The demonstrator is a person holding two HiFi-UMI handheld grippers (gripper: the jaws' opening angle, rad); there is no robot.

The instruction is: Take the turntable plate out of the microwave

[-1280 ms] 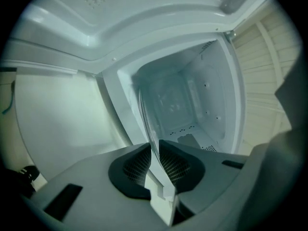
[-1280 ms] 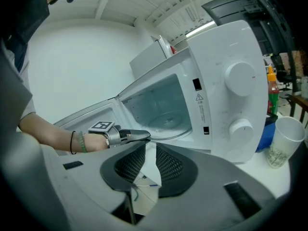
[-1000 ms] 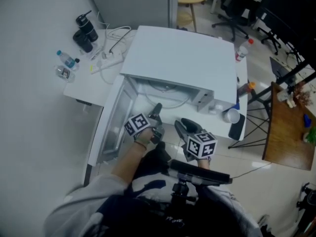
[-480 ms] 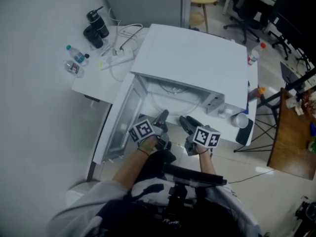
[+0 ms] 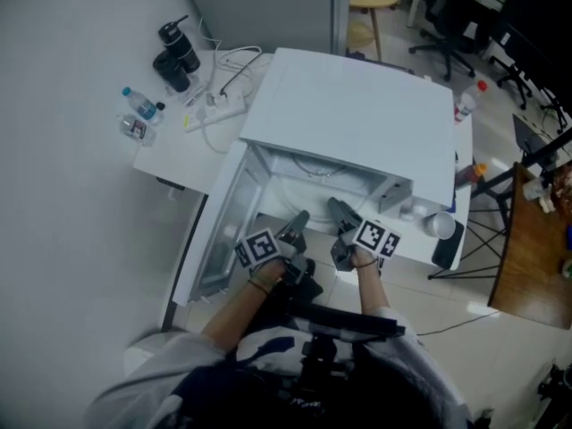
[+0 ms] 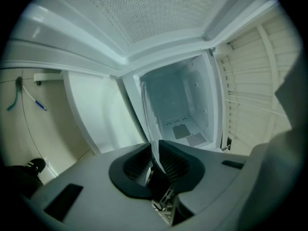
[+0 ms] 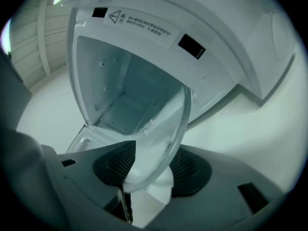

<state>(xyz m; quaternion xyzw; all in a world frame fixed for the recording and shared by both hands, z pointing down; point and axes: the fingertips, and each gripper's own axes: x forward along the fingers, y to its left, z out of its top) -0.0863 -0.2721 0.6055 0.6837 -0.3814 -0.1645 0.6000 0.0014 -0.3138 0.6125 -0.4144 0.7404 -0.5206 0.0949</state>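
Above the microwave (image 5: 357, 119) cavity, a warning label (image 7: 139, 24) with a triangle symbol is seen on the front frame, print too small to be read. Turntable plate (image 7: 163, 124) is held at the cavity mouth: left gripper (image 6: 155, 160) is clamped narrowly on the rim, right gripper (image 7: 151, 170) is spread fully wide with the rim between its pads, not pinched; in the head view the clear glass can barely be made out. Door (image 5: 214, 235) is swung open to the left; black flask (image 5: 179, 47), water bottle (image 5: 141, 104) and power strip (image 5: 214, 110) are set on one side, red-capped bottle (image 5: 466, 101) and cup (image 5: 440, 224) on the other, wooden desk (image 5: 532, 257) cut off at the frame edge.
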